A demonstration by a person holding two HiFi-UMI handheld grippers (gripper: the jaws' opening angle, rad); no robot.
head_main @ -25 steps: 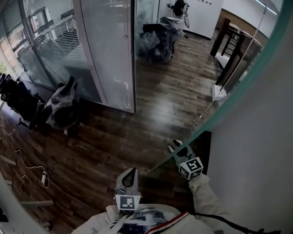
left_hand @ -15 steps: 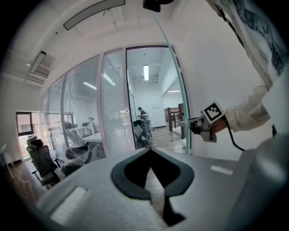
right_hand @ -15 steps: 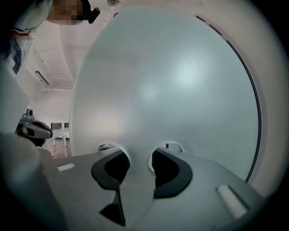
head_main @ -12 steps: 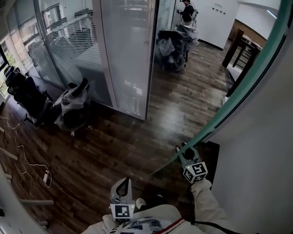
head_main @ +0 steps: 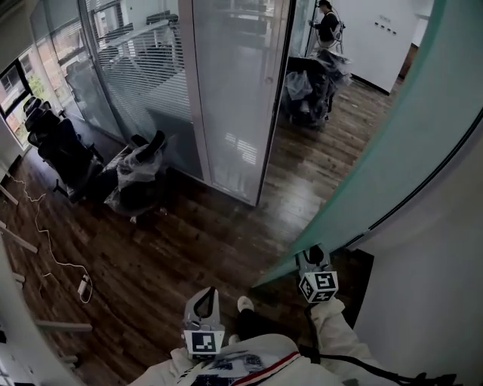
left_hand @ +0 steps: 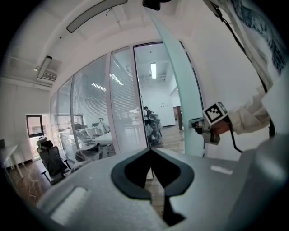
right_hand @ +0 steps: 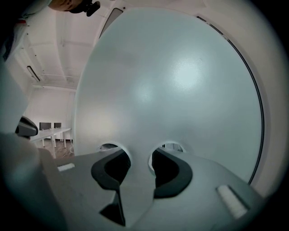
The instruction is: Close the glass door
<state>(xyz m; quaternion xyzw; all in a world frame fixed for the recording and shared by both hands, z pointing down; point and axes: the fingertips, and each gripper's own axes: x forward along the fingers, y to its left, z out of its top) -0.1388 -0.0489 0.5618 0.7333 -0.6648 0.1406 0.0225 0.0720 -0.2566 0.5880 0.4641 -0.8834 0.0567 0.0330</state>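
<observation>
The right gripper [head_main: 313,258] clamps the glass door [head_main: 392,151], which stands well open, so most of the swing remains; the left gripper [head_main: 207,300] hangs closed and empty.

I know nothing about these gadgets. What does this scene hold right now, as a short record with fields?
Place: office hallway with a dark wood floor
Door: frosted glass door, standing open
Right gripper: jaws clamped on a pale part of the door
Left gripper: jaws together, holding nothing, away from the door
Nearby: plastic-wrapped chair
Far end: a person standing
</observation>
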